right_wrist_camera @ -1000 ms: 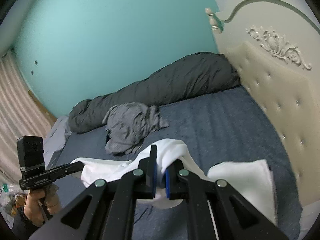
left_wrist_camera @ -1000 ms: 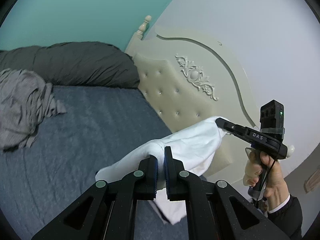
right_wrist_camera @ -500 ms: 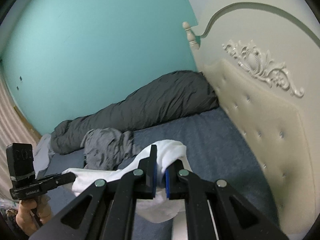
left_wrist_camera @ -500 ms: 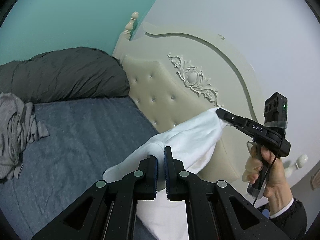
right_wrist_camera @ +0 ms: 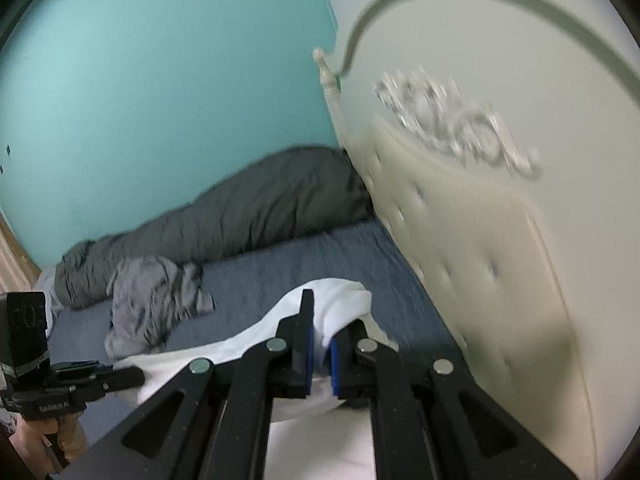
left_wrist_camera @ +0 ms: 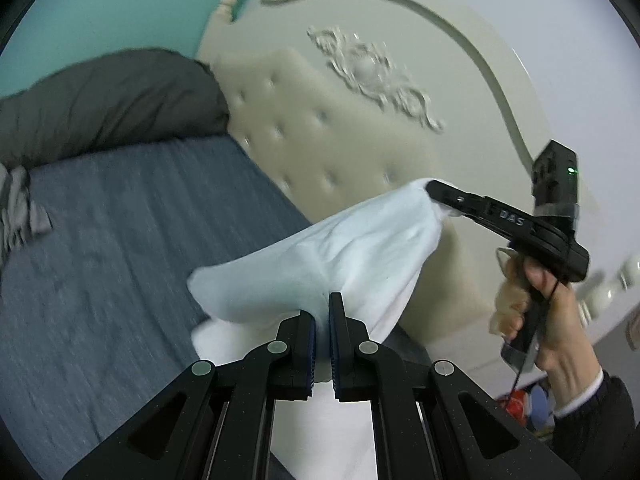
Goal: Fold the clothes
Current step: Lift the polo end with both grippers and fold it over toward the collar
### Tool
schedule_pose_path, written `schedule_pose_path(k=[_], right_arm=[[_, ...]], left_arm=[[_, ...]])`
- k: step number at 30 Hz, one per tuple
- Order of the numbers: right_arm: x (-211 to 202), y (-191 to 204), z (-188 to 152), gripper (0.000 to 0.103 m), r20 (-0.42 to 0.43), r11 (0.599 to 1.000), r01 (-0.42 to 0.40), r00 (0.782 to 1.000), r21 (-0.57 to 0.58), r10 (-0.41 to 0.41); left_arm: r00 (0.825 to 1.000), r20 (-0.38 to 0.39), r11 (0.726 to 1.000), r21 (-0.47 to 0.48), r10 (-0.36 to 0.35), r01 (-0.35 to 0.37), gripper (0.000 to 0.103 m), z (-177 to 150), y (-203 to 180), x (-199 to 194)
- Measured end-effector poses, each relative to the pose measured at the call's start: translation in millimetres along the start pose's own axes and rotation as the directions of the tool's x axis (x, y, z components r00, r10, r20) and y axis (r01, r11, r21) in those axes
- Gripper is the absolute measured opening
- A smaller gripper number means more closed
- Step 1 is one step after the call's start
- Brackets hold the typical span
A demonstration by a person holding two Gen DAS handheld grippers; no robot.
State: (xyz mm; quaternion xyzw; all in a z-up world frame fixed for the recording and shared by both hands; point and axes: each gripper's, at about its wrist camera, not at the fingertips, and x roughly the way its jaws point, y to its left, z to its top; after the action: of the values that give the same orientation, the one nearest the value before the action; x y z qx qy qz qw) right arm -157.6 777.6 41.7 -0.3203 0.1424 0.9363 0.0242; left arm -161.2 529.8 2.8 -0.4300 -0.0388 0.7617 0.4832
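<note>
White garment [left_wrist_camera: 360,248] hangs in the air over the blue-covered bed [left_wrist_camera: 120,240], stretched between my two tools near the cream tufted headboard [left_wrist_camera: 340,140]. My left hand-held gripper [left_wrist_camera: 322,344] has its blue-padded jaws pressed together on a bunched edge of the cloth; my right hand-held gripper [right_wrist_camera: 320,344] pinches another bunched edge the same way, and in the left view its black tip shows clamped on the far upper corner of the fabric, with the hand [left_wrist_camera: 560,320] around its handle. As I judge it, the fold is only partly done: the cloth is gathered and doubled between the two grips, not yet laid flat on the bed, and no crease is set. More white fabric shows below the jaws in both views, but whether that is a hanging part of this garment or a separate piece, I cannot tell. A crumpled grey garment [right_wrist_camera: 156,300] lies unfolded on the mattress, well apart from the white one, beside the dark grey duvet [right_wrist_camera: 240,208] rolled along the teal wall, so at least that piece looks left to do. The white garment's long axis runs from one grip to the other, roughly along the line of the headboard, rising toward the right hand-held gripper's end.
</note>
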Motion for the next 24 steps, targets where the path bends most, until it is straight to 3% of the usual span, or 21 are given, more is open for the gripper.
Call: schedule_pose_path(k=[6,14,24], right_arm=[[-16,-22,-69,0.006,-0.077,0.999,-0.04,0.996,0.008,0.04],[-45,-44,-137,0.006,-0.139,0.996,-0.056,0.988,0.073,0.066],[-56,-60,-213,0.006,-0.23,0.989,-0.051,0.97,0.137,0.082]], left_arm=[[0.999,-0.05,1.0,0.022,-0.009,0.01,0.006,-68,-21,4],[0.996,-0.09,1.0,0.005,0.005,-0.005,0.006,-141,-34,10],[0.992,-0.124,0.999,-0.043,0.027,-0.032,0.006,-198,-30,23]])
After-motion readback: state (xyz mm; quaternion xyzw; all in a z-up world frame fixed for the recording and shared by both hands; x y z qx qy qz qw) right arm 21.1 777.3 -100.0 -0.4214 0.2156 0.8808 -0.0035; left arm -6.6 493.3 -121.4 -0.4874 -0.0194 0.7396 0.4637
